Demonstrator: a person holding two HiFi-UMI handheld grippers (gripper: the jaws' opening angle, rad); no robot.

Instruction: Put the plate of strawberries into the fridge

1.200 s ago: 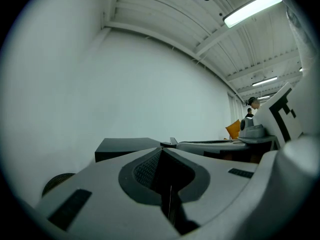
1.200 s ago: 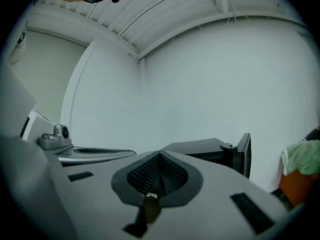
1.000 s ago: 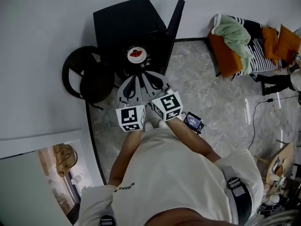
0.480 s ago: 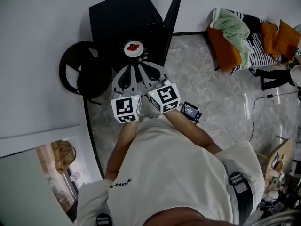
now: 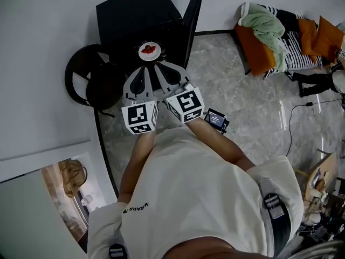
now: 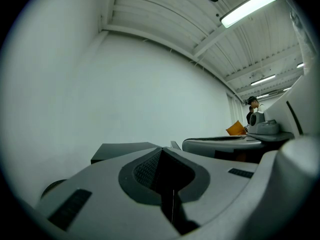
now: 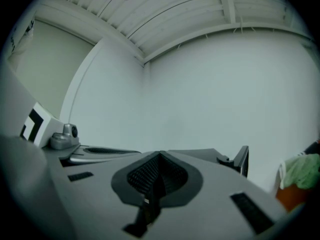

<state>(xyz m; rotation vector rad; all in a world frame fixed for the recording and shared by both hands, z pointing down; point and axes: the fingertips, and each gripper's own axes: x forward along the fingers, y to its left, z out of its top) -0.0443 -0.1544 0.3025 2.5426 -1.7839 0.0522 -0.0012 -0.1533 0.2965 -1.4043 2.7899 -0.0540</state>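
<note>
Looking steeply down on grey marble floor (image 5: pixel 242 117) and plain white wall (image 5: pixel 43 63), biggest things in shot. Next in size: white shirt (image 5: pixel 199 198) filling the bottom of the head view, then the black fridge (image 5: pixel 137 12) backed against the wall, w/ its door (image 5: pixel 191 20) swung wide open on the right. Further right along the wall, an orange bench (image 5: pixel 257 55) piled w/ clothes (image 5: pixel 264 28), well apart from the fridge. On the other side, a round black chair (image 5: pixel 91 85) just beside it. Both arms out front, aimed level at the fridge opening. Side by side there, left gripper (image 5: pixel 144 67) and right gripper (image 5: pixel 157 64), marker cubes (image 5: pixel 139 117) close together, tips angled in twd each other. Clamped tight, both. Pads (image 6: pixel 145 171) of the left pressed together w/ only a hairline pale sliver in the seam, and same story in the right gripper view. Pinching the near rim of the plate (image 5: pixel 149 57) btwn them, one tip at each side, going by the head view. Plate itself hidden behind the jaws in both gripper views. Held out right at the fridge mouth, just below the front edge of the fridge top. Smallest of all: red strawberries (image 5: pixel 150 49) heaped mid-plate.
</note>
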